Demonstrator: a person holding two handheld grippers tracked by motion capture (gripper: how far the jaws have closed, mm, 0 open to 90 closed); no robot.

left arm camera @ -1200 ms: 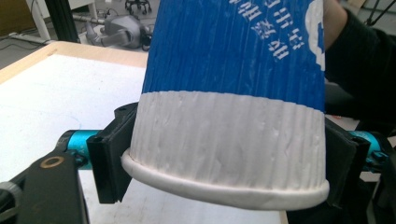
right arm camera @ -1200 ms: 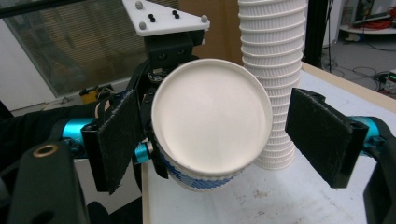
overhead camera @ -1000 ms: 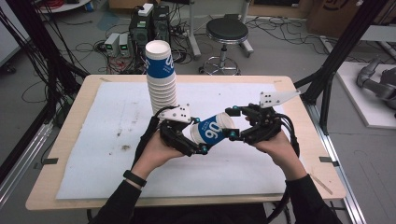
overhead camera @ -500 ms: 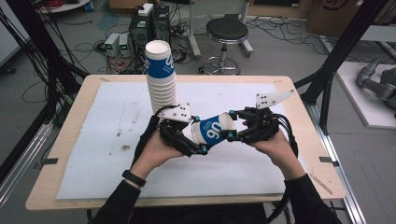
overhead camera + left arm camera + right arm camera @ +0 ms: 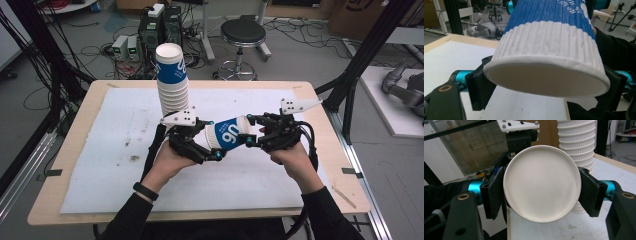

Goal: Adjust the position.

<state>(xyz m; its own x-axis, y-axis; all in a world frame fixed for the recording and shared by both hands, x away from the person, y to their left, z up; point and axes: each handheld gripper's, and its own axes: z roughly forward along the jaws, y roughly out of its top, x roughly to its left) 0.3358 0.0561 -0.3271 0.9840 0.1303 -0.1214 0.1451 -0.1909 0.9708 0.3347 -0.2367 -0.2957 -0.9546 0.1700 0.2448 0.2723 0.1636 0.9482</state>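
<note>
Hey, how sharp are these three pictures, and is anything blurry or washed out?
High view: soft and low in detail, evenly lit. Left gripper view: the cup is close and slightly soft, background hazy. Right gripper view: the cup's white end is bright, little texture; the cup stack behind stays fairly clear.

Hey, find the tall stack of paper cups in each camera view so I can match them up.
High view: stack of cups stands upright at the mat's far edge, just behind the left gripper.
Left gripper view: not in it.
Right gripper view: stack rises at upper right, behind the held cup.
Shared landmark: the held cup, gripped at both ends, close up in both gripper views.
</note>
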